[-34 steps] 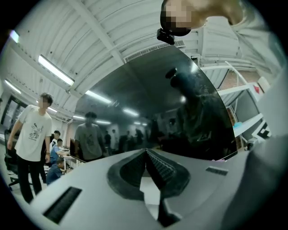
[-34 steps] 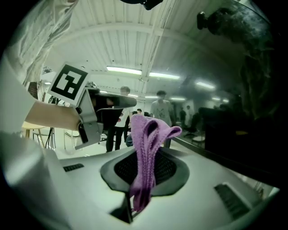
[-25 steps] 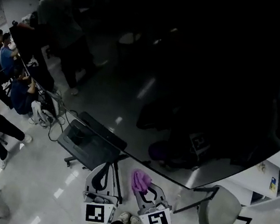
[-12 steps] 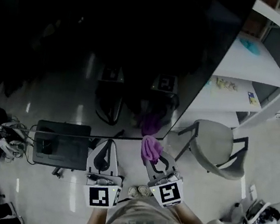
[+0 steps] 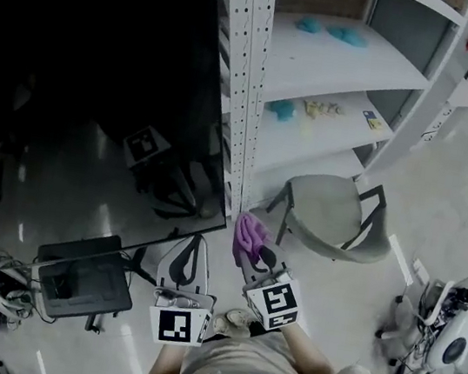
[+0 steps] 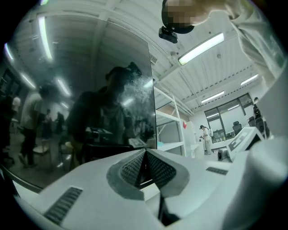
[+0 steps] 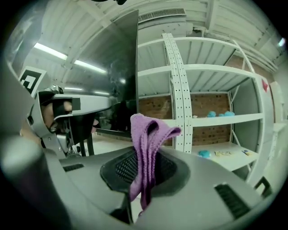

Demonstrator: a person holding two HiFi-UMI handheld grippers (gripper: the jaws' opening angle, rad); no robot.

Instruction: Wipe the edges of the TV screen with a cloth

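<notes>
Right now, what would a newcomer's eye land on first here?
The purple cloth, pinched upright in the right gripper, stands out first. In the head view it shows just by the lower right corner of the big dark TV screen, which fills that view's left. The left gripper alongside has its jaws shut on nothing.

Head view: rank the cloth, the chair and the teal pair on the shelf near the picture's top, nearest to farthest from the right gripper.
1. Cloth: pinched in the right gripper's fingers.
2. Chair: just beyond, to its right.
3. Teal pair: on the shelf, far ahead.
</notes>
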